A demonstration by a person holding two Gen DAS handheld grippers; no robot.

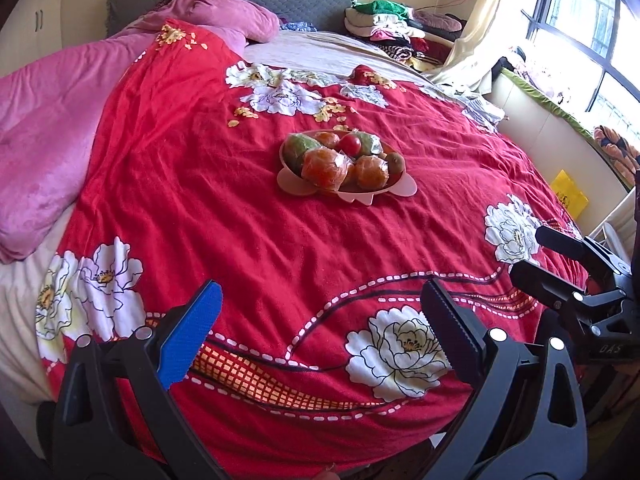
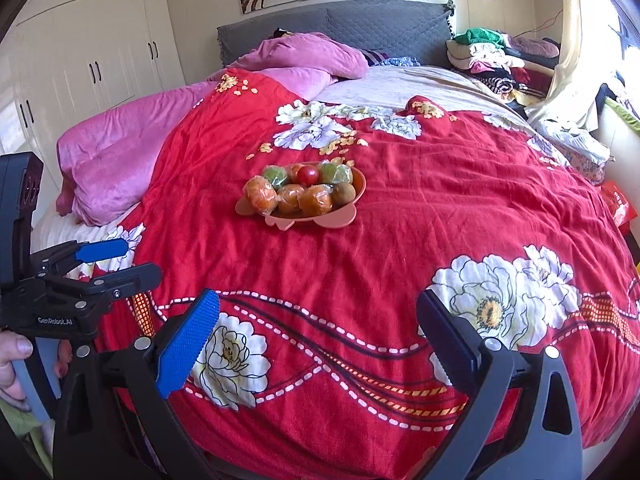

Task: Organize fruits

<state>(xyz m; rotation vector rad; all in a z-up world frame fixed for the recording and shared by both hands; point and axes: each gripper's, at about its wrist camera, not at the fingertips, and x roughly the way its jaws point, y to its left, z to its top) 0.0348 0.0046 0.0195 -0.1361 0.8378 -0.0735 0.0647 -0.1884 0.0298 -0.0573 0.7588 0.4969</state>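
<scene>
A pink fruit bowl (image 1: pixel 404 189) (image 2: pixel 359 184) sits mid-bed on the red floral bedspread (image 1: pixel 240 220) (image 2: pixel 440 220). It holds several fruits: plastic-wrapped oranges (image 1: pixel 325 168) (image 2: pixel 316 201), green fruits (image 1: pixel 301 147) (image 2: pixel 276 176), a red tomato (image 1: pixel 349 144) (image 2: pixel 309 175) and a brown kiwi (image 1: pixel 394 162) (image 2: pixel 345 193). My left gripper (image 1: pixel 324 320) is open and empty over the bed's near edge, well short of the bowl. My right gripper (image 2: pixel 318 324) is open and empty, also near the front edge. Each gripper shows in the other's view, the right one (image 1: pixel 532 256) and the left one (image 2: pixel 132 260), both open.
A pink blanket (image 1: pixel 48 144) (image 2: pixel 128 160) is piled at the left and by the grey headboard (image 2: pixel 360 28). Folded clothes (image 1: pixel 392 28) (image 2: pixel 492 56) are stacked at the far right. A window ledge (image 1: pixel 552 112) runs along the right; white wardrobes (image 2: pixel 92 52) stand left.
</scene>
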